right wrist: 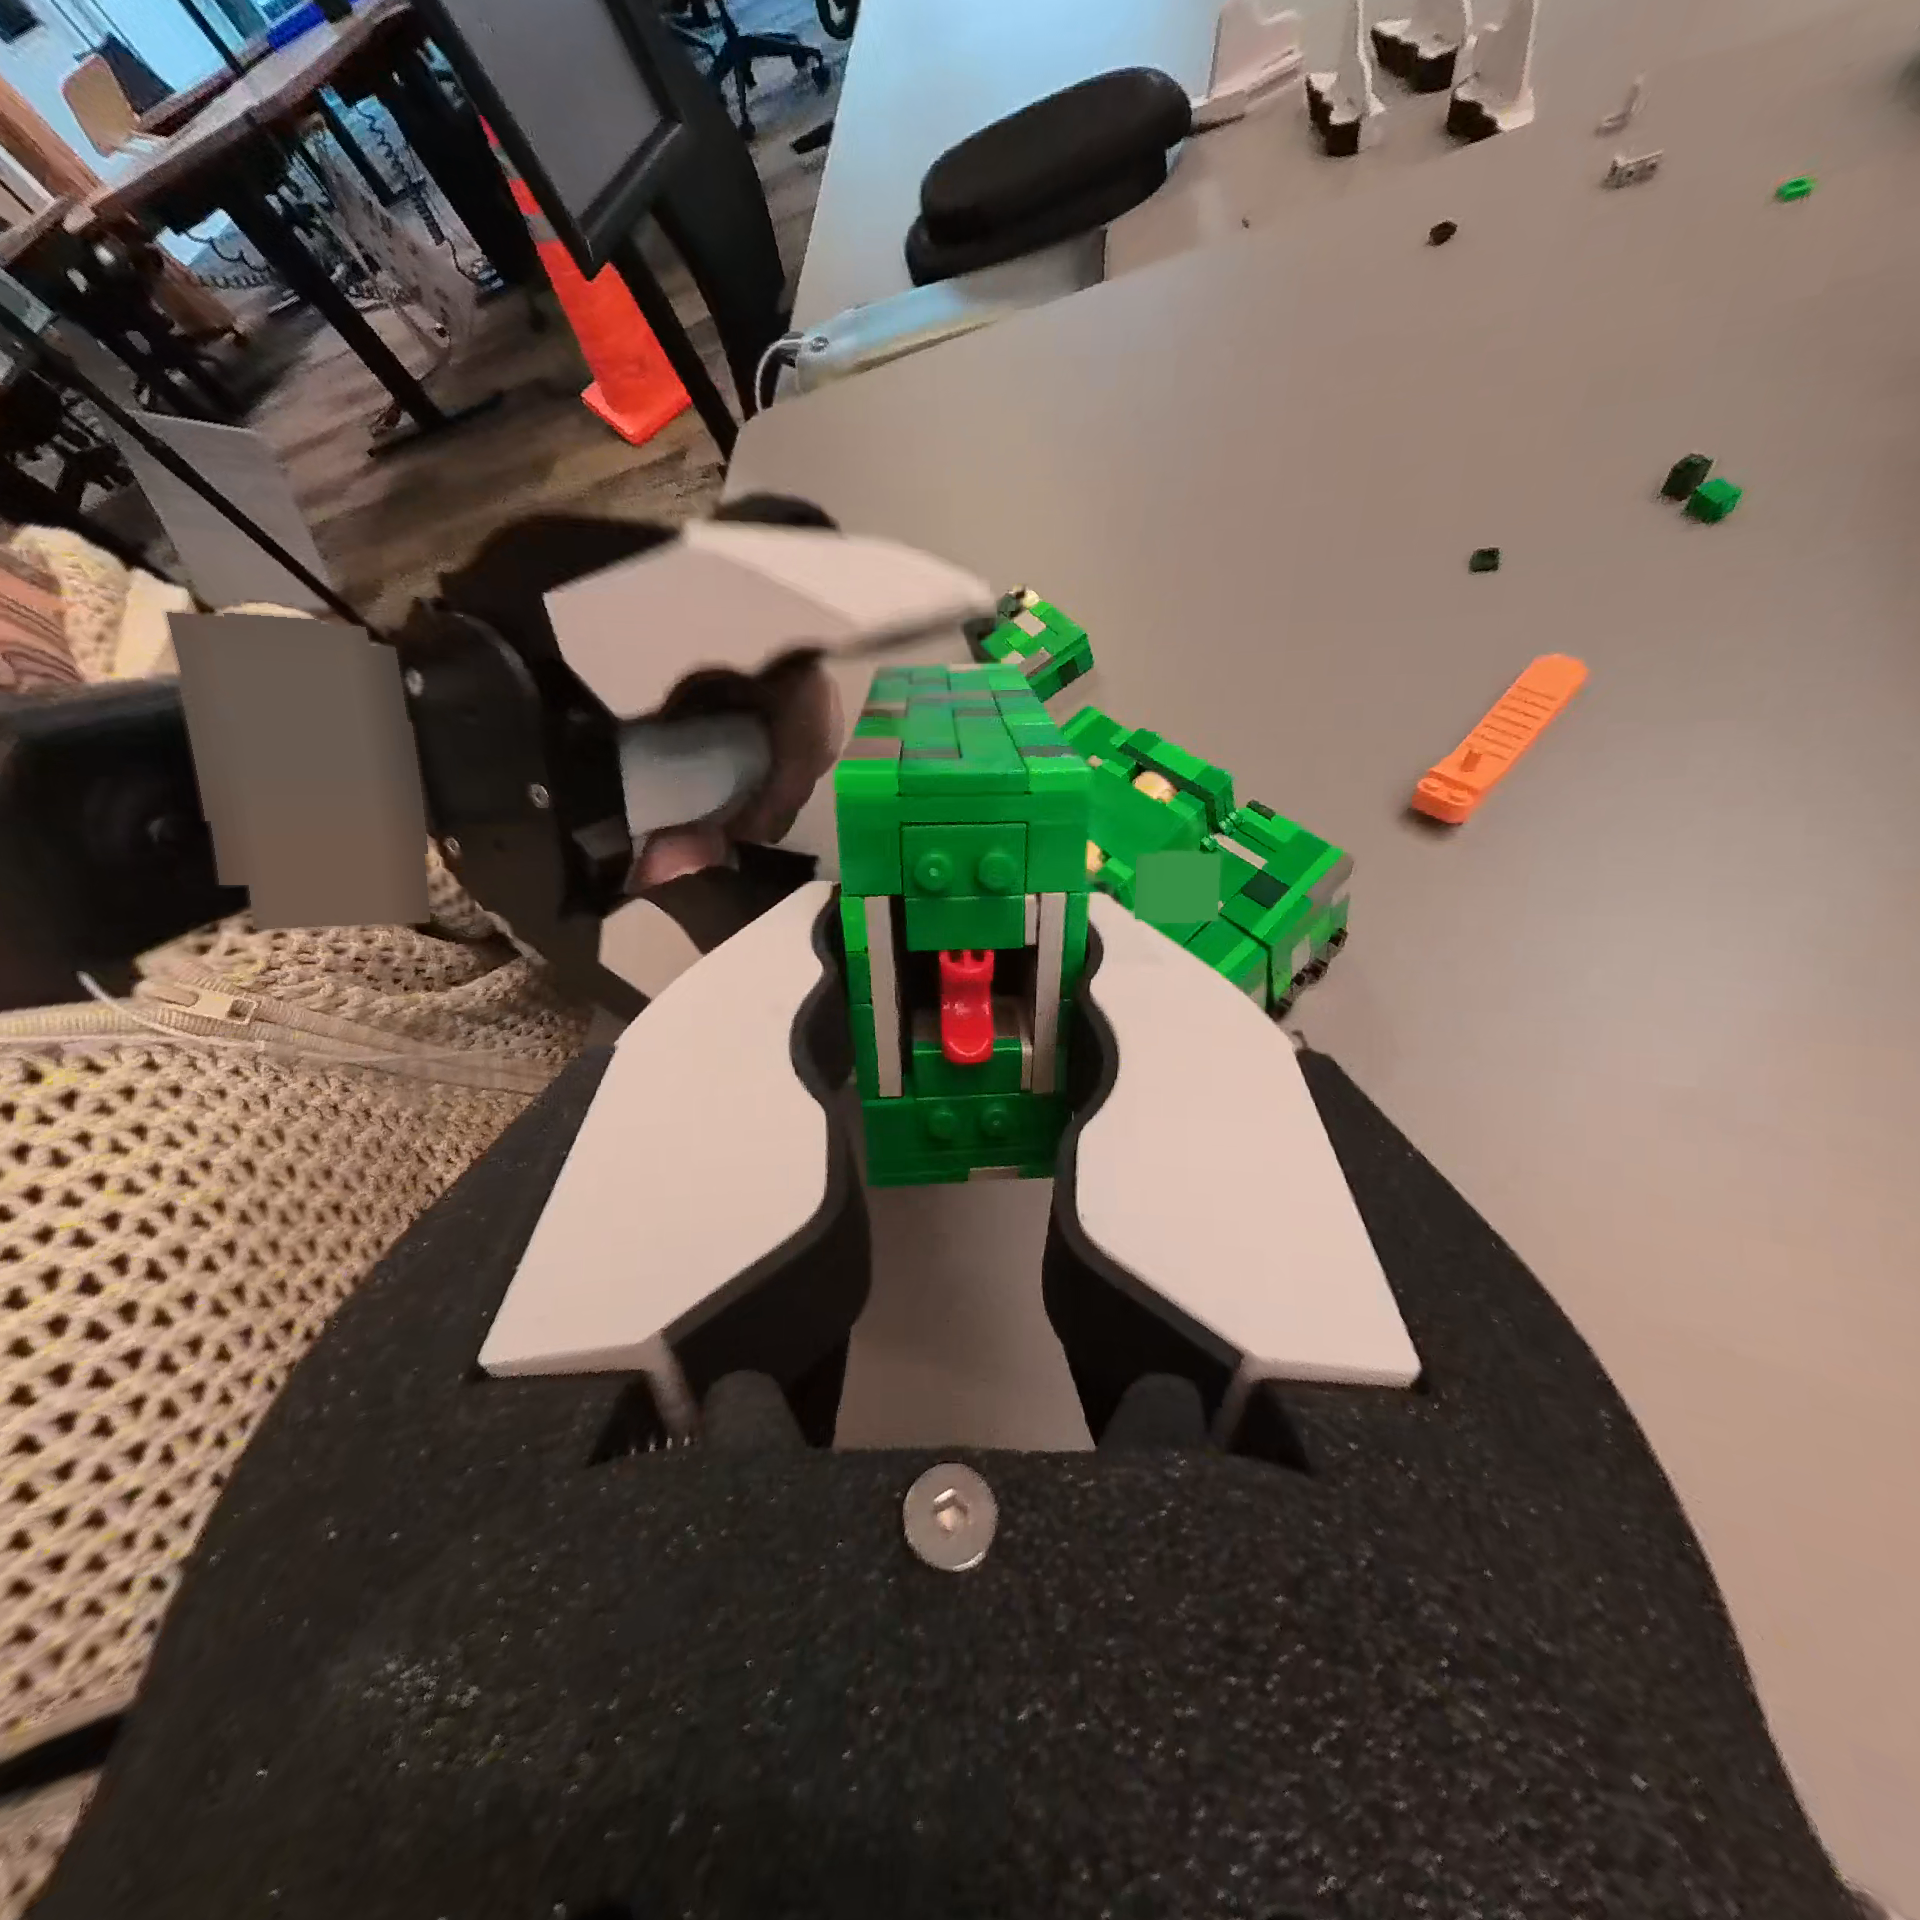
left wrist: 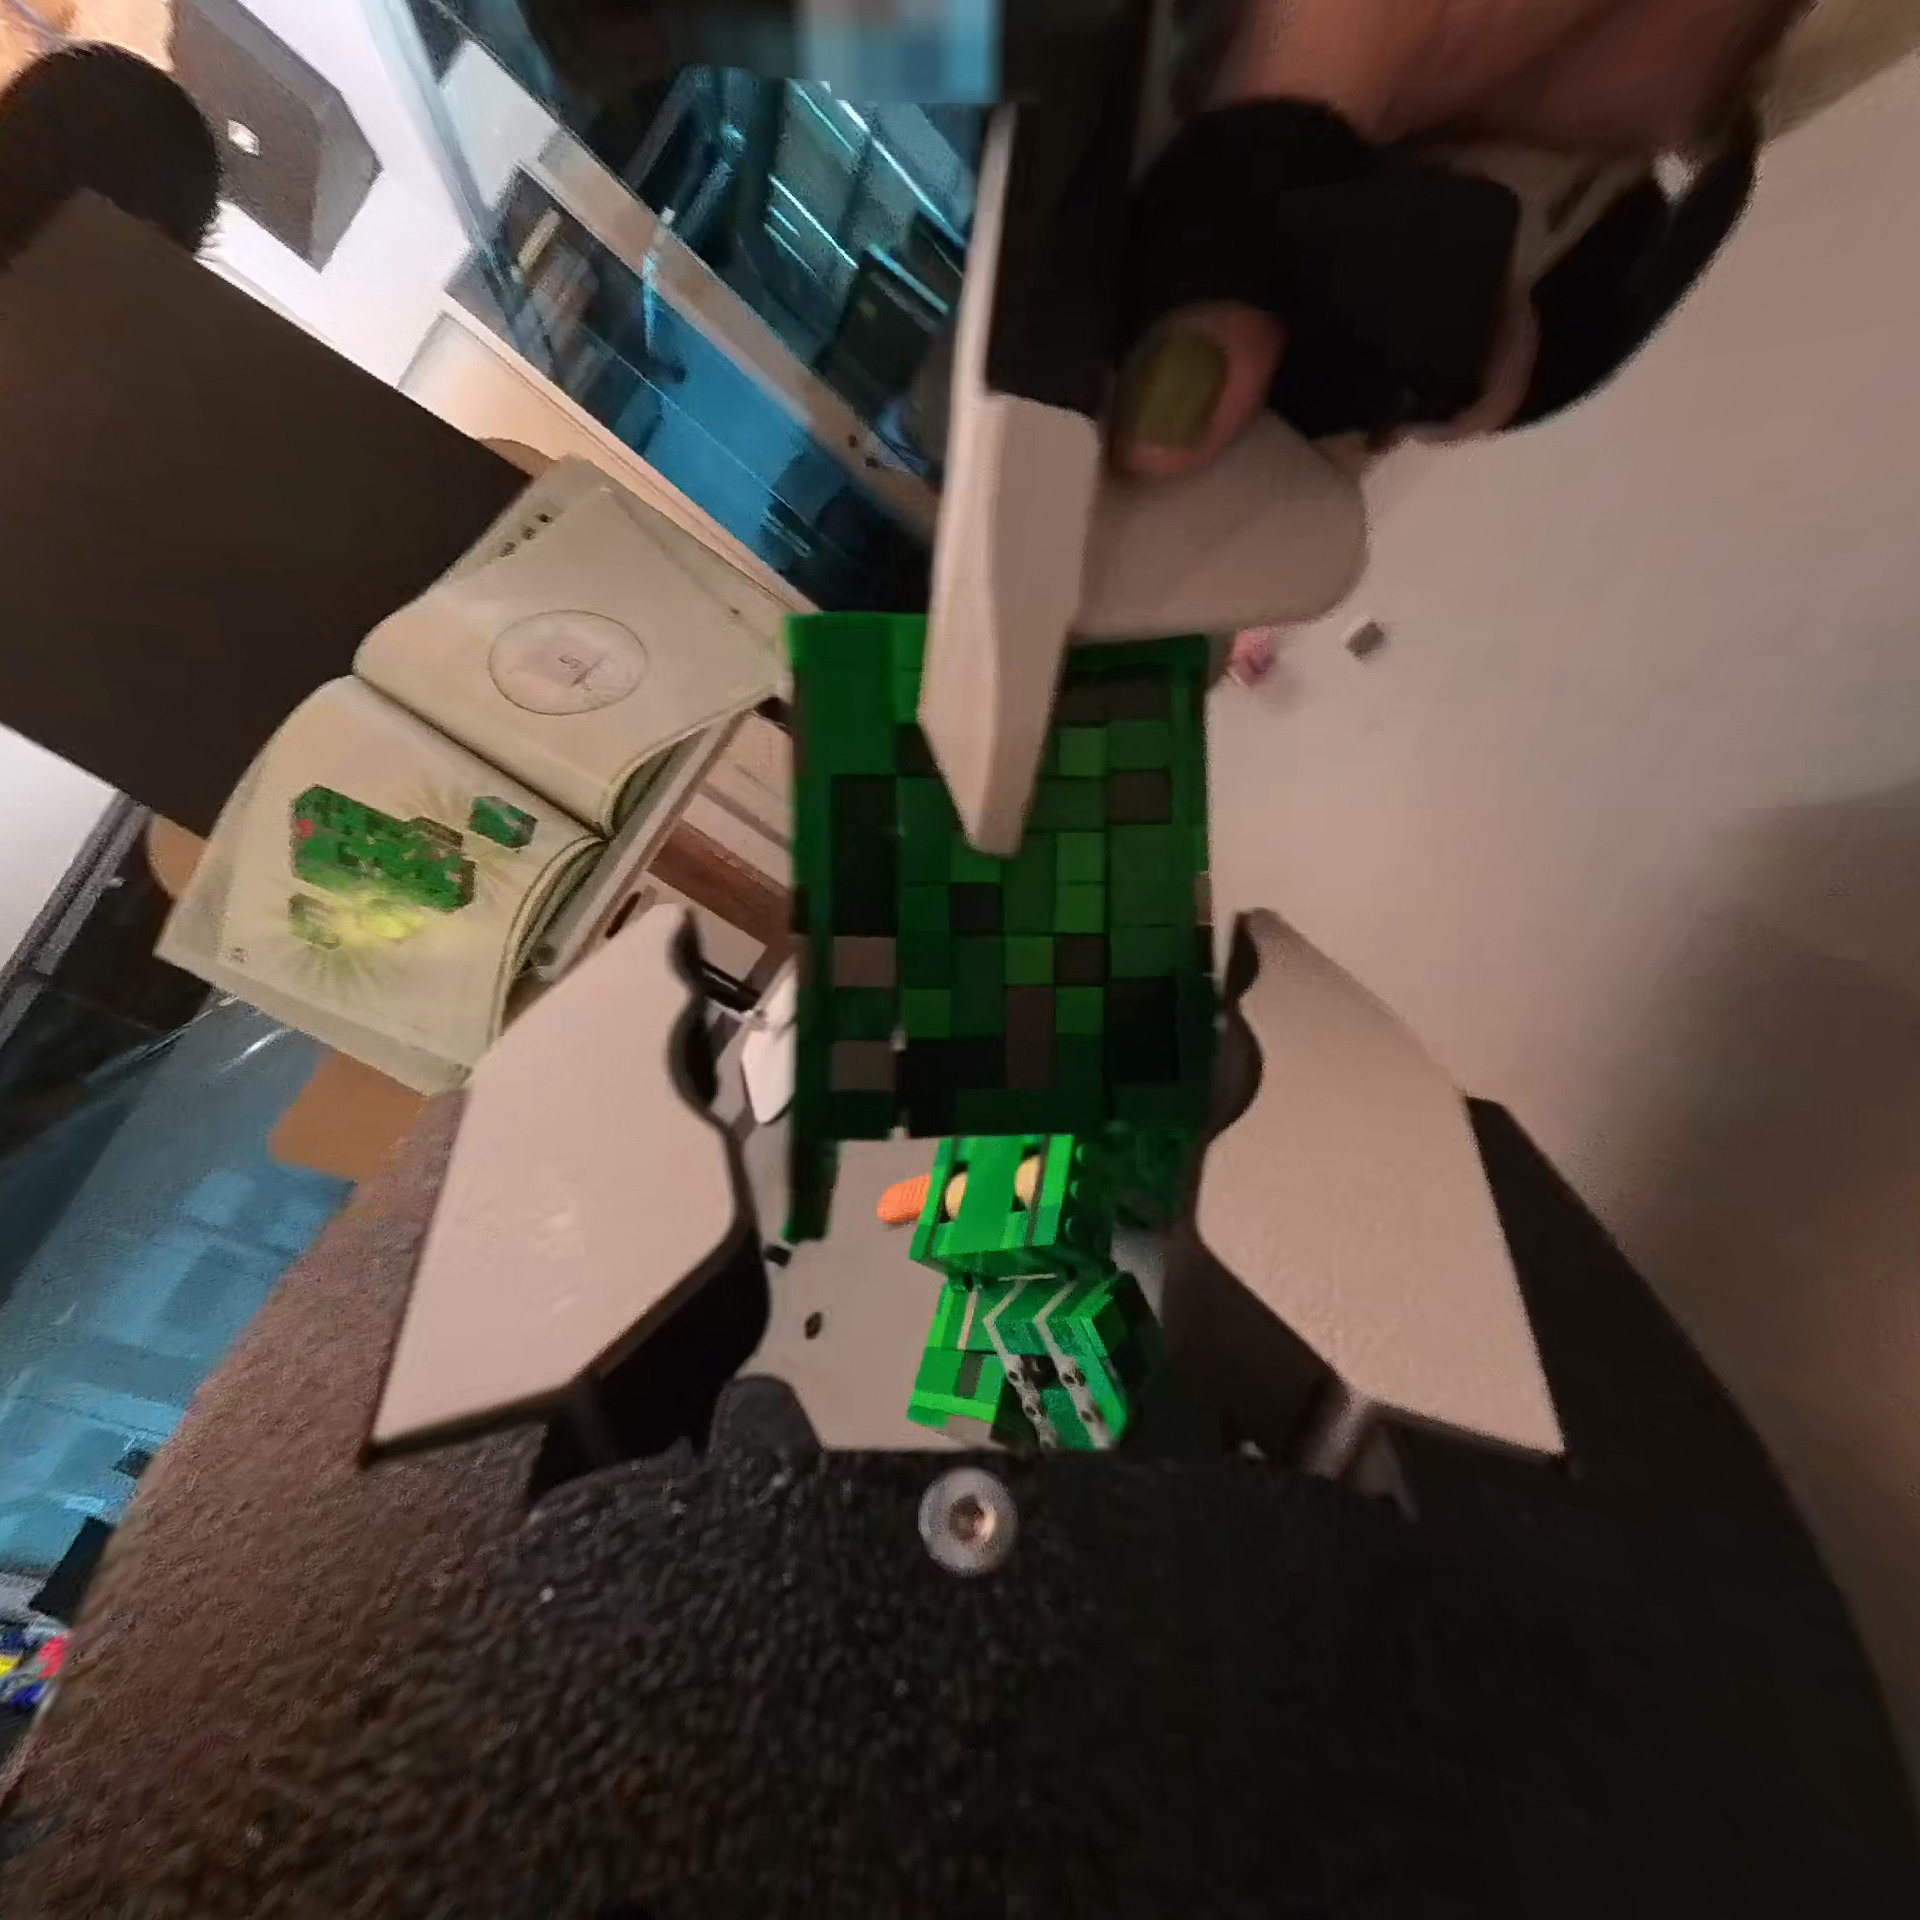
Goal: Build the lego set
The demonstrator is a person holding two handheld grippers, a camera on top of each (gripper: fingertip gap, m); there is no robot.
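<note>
The green Lego body [right wrist: 961,790], a tall block of green, grey and black tiles with a red lever [right wrist: 966,1003] on its end, is held above the grey table [right wrist: 1455,1143]. My right gripper [right wrist: 961,914] is shut on its near end. In the left wrist view the body [left wrist: 997,987] lies between the fingers of my left gripper [left wrist: 961,935], which is spread wide, with a small gap showing on the left side. A right gripper finger [left wrist: 987,675] lies over the block. A green limb piece [left wrist: 1029,1309] lies on the table below.
Green sub-assemblies [right wrist: 1226,883] lie behind the body. An orange brick separator [right wrist: 1501,738] and loose green bricks [right wrist: 1704,494] lie on the table to the right. The open instruction booklet [left wrist: 416,862] lies at the left. A knit sweater [right wrist: 208,1247] is near the table edge. Less than 4 cm separates the two grippers' tips. From either gripper's tips it is about 20 cm to the orange brick separator [right wrist: 1501,738].
</note>
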